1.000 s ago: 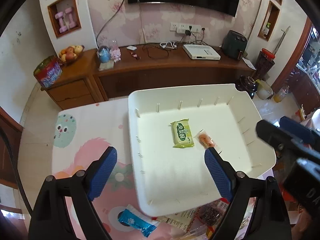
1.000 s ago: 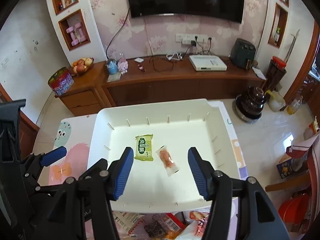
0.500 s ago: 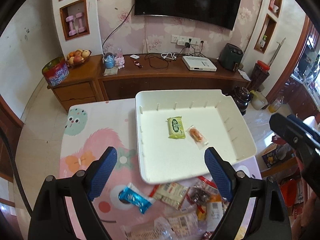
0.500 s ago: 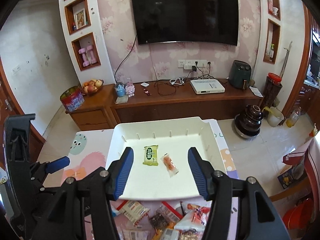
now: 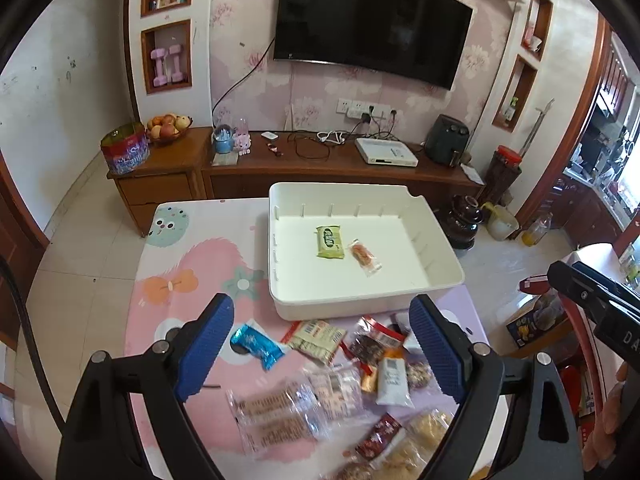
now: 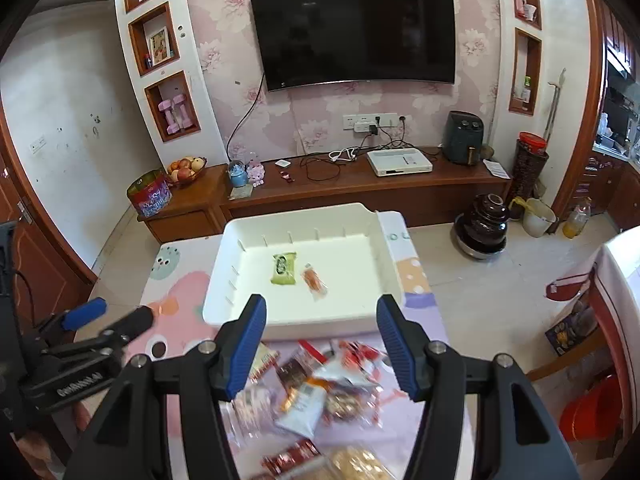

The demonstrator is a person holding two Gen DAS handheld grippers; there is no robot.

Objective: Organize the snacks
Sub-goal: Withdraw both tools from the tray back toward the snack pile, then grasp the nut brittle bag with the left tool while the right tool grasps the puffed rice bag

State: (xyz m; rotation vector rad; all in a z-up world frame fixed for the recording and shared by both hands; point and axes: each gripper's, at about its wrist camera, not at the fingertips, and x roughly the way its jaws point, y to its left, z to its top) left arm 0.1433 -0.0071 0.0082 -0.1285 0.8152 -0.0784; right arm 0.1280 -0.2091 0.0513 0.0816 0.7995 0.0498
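Observation:
A white tray [image 5: 360, 302] [image 6: 224, 300] stands on the table's far half, holding a green packet [image 5: 330, 242] [image 6: 284, 269] and a small orange snack [image 5: 363, 257] [image 6: 314, 281]. A heap of loose snack packets [image 5: 352, 364] [image 6: 320, 384] lies on the pink mat in front of the tray, with a blue wrapper [image 5: 256, 346] at its left. My left gripper [image 5: 320, 340] hangs open above the heap with nothing between its fingers. My right gripper [image 6: 322, 340] is open too, empty, above the heap's near side. Each gripper shows at the other view's edge.
The table carries a pink cartoon mat [image 5: 188, 280]. Behind it runs a low wooden cabinet [image 5: 320, 164] with a fruit bowl [image 5: 168, 126], cables and a white box, under a wall TV [image 5: 372, 20]. A dark pot [image 6: 484, 226] and a red bucket [image 6: 588, 412] stand on the floor to the right.
Both grippers have pulled back and up from over the tray. The tray now looks smaller and farther, and the snack heap in front of it has come into view.

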